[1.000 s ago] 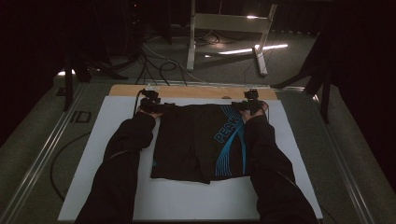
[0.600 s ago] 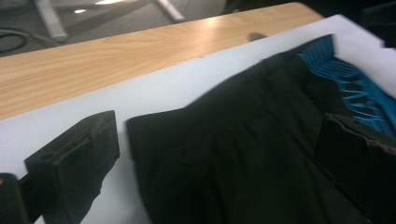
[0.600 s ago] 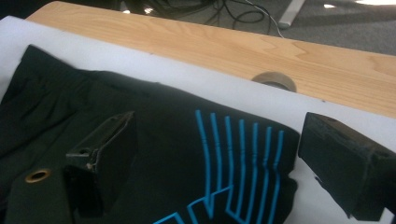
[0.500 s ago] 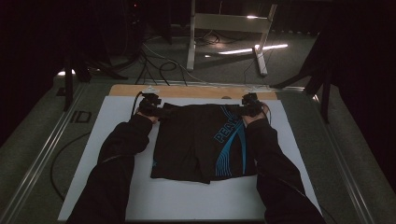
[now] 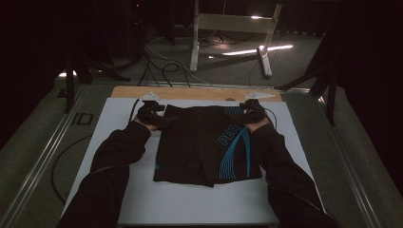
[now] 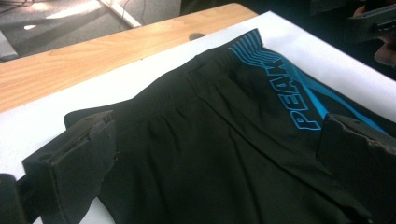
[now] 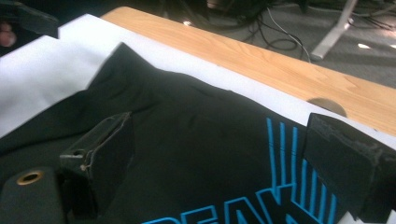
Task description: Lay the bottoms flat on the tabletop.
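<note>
Since the frame half a second before, both hands had barely shifted, holding at the far corners of the shorts, and the garment lay as it had.

At the left of the high view, the left gripper [image 5: 159,114] sat at the far-left corner of the black shorts [image 5: 199,147], over the waistband. In the left gripper view its own two black jaws stood wide apart, released, with the dark fabric lying flat between them and nothing pinched.

The shorts lay spread on the white sheet [image 5: 114,123] covering the table, waistband far, legs near, roughly central. They were black with a bright blue curved stripe panel on the right leg and outlined lettering reading "PEAK" [image 6: 292,100], clear in the left gripper view; the high view gave just "PEA". That closer view also showed the gathered elastic waistband and a block of thin blue lines at its corner.

Beyond the sheet ran the bare wooden table edge [image 5: 190,92], with a round hole [image 7: 327,106] visible in the right gripper view.

At the right, the right gripper [image 5: 251,110] rested at the far-right corner of the shorts; its jaws too stood parted, over the blue lines, gripping nothing.
</note>
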The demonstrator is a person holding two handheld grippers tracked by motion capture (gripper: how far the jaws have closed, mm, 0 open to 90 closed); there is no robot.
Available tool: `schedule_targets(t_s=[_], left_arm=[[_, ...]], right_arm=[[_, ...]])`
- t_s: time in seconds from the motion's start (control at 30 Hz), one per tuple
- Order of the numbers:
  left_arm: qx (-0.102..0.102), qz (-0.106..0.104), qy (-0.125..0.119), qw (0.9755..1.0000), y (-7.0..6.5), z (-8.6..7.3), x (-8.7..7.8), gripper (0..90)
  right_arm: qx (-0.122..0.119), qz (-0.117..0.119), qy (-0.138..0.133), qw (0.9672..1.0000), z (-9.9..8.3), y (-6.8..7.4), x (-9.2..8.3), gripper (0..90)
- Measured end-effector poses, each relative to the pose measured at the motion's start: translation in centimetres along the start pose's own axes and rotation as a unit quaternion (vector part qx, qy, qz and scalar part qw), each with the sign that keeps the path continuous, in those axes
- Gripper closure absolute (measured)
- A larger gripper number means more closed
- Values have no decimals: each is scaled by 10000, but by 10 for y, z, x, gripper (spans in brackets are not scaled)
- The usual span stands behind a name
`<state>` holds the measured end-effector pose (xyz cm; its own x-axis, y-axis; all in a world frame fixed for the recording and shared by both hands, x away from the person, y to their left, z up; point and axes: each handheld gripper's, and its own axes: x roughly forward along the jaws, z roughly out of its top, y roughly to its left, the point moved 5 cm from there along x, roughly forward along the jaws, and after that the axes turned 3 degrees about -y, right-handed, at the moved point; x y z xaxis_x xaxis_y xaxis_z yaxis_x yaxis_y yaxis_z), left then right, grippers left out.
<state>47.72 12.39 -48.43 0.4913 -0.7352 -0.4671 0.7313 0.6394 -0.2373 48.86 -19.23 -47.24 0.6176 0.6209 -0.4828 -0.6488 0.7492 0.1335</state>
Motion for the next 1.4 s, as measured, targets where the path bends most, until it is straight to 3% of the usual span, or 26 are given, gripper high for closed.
schedule_targets(t_s=[0.2, 0.57, 0.83, 1.1, 1.4], left_arm=[[105, -186, -13, 9998, -12, -2, -14, 0], [144, -488, -76, 9987, -33, -19, -34, 0], [202, -639, 5, 9978, -46, -38, -43, 0], [297, -748, 82, 9967, -61, -57, -52, 0], [252, -832, 165, 9961, -73, -81, -64, 0]], right_arm=[[-174, 194, -57, 9996, -2, 15, -9, 99], [-363, 538, -40, 9979, -20, 44, -22, 99], [-546, 691, -2, 9961, -36, 62, -34, 98], [-576, 916, 117, 9941, -58, 75, -44, 97], [-664, 1049, 223, 9920, -80, 87, -58, 97]])
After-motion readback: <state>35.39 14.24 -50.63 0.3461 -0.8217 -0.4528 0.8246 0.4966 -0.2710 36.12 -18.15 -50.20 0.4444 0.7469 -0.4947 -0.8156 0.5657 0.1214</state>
